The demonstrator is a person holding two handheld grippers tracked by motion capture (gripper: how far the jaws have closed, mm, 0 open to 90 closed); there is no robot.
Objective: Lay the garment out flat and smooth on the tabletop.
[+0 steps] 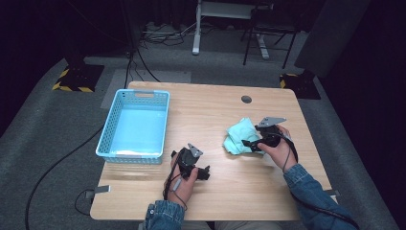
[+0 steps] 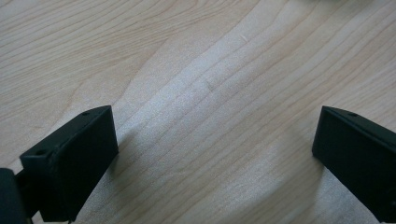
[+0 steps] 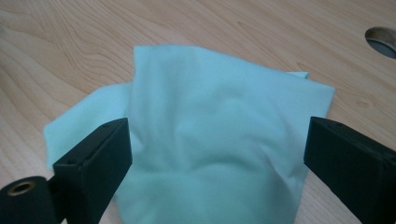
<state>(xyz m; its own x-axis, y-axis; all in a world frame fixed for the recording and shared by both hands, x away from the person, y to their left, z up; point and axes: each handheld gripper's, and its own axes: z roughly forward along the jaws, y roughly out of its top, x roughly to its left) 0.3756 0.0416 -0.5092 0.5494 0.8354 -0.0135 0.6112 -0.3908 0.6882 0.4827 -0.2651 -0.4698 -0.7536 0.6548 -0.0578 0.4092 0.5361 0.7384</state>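
A light teal cloth [image 1: 238,135] lies bunched on the wooden table [image 1: 210,110], right of centre. My right gripper [image 1: 252,143] is at the cloth's near right edge. In the right gripper view its jaws stand open on either side of the folded cloth [image 3: 219,126], which rests loose between them. My left gripper [image 1: 203,171] sits low near the table's front middle, away from the cloth. The left gripper view has its jaws wide apart over bare wood [image 2: 210,93], with nothing between them.
A light blue plastic basket [image 1: 135,125] stands on the table's left part. A round cable hole [image 1: 246,99] is at the back of the table, also seen as the cable hole [image 3: 383,41]. Cables trail on the grey floor; table legs stand behind.
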